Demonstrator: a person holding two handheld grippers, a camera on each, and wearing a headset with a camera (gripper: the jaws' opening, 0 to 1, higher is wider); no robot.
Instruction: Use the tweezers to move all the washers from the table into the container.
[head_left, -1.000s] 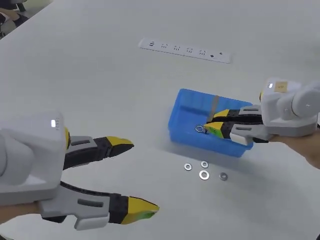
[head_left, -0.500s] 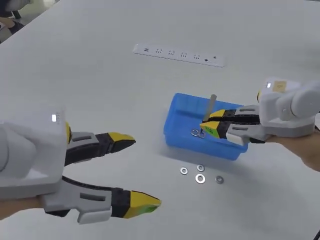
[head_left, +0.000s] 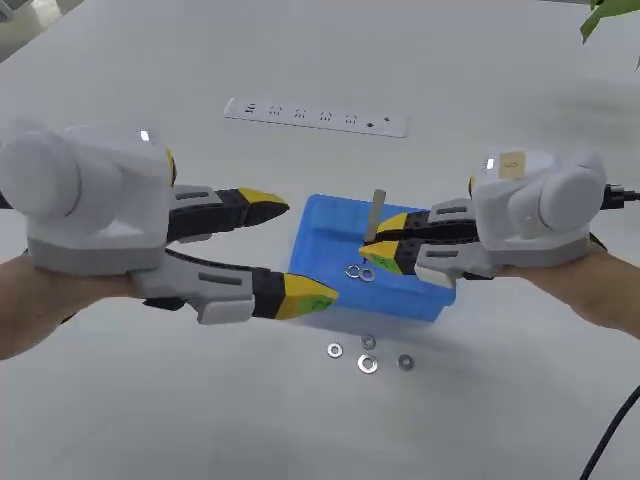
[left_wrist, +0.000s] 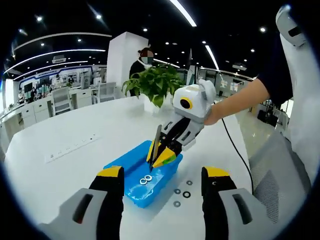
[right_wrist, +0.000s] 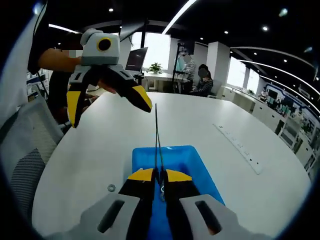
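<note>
Lower end of the tweezers (head_left: 376, 212) — perhaps the tips — hidden between the right tongs (head_left: 378, 255)

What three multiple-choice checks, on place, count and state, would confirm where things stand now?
1. Where is the right gripper? A) over the container B) far left of it C) behind it
2. How many washers lie on the table? A) two B) four C) six
3. How is the left gripper? A) open B) shut empty C) shut on a washer
Answers: 1 A, holding the tweezers, it sits above the blue container; 2 B, four lie before the container; 3 A, its jaws stand wide apart.
</note>
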